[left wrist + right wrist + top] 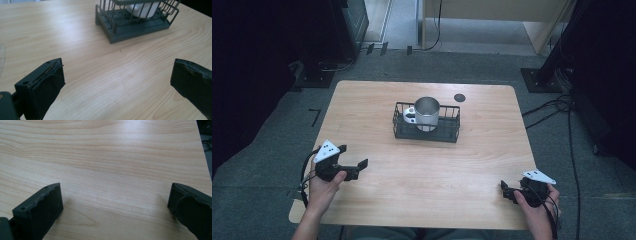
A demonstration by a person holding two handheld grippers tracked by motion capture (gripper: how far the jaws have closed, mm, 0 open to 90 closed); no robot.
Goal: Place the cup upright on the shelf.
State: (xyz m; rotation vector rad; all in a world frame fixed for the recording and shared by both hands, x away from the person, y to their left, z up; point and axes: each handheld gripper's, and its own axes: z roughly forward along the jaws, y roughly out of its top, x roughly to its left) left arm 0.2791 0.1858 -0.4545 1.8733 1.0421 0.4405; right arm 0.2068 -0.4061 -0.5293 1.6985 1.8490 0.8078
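You held both grippers with jaws spread wide and empty: the left gripper (117, 82) over bare table (422, 165), the basket (135, 22) with its cup (427, 112) ahead of its jaws; the right gripper (115, 205) over plain wood. Grey floor (277, 130) surrounded the table.

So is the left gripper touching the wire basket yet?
Apart. In the left gripper view, bare table lies between the open left gripper and the wire basket; the high view shows the same gap.
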